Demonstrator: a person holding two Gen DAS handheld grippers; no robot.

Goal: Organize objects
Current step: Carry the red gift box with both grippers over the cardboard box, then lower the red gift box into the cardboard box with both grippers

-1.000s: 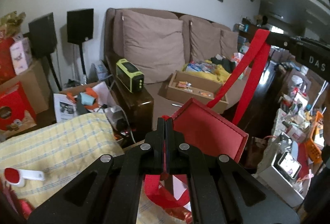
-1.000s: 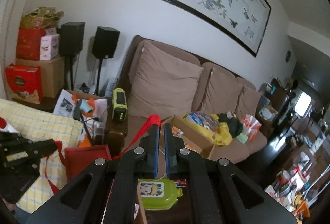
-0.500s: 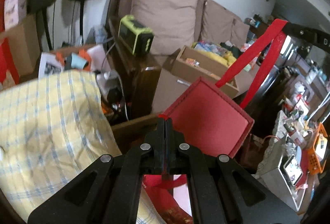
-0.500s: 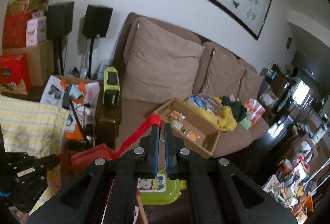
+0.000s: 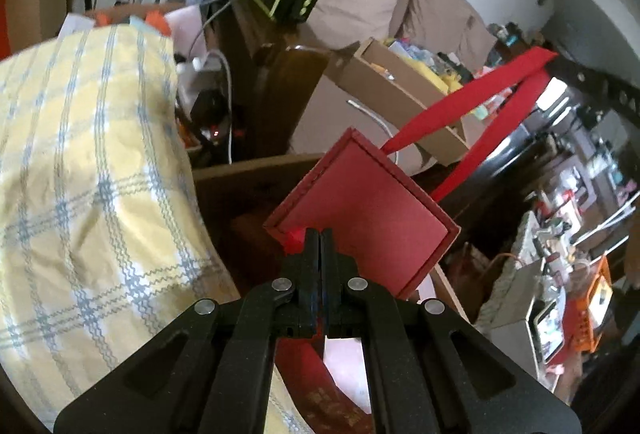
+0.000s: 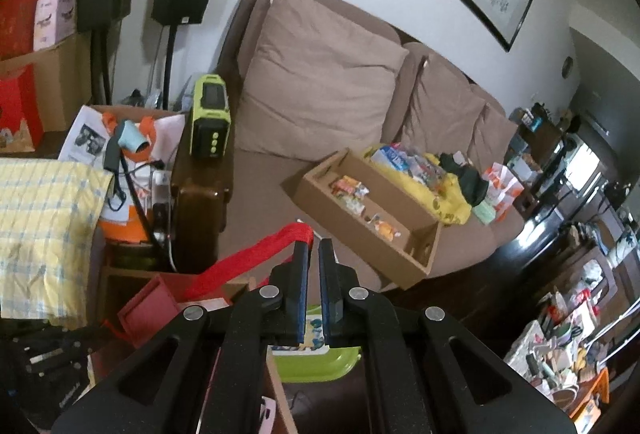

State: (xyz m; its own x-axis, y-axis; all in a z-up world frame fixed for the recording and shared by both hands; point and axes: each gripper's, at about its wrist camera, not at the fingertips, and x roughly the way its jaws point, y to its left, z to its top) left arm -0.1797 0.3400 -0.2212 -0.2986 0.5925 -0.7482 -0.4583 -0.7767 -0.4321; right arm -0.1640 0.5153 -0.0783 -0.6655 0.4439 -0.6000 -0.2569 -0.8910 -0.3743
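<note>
The red box (image 5: 364, 214) is hung by its red ribbon (image 5: 460, 114) between the two tools, above and just in front of the yellow checked cloth (image 5: 80, 154). One ribbon end is pinched in the closed left tool (image 5: 319, 234), right at the box's near corner; the other is clamped in the narrowly closed right tool (image 6: 313, 246), well apart. The ribbon's long axis is stretched from box to right tool. What lies under the box is hidden, and the landing spot cannot be made out

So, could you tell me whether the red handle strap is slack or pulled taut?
Taut: the red strap runs straight from the red bag to the right gripper.
</note>
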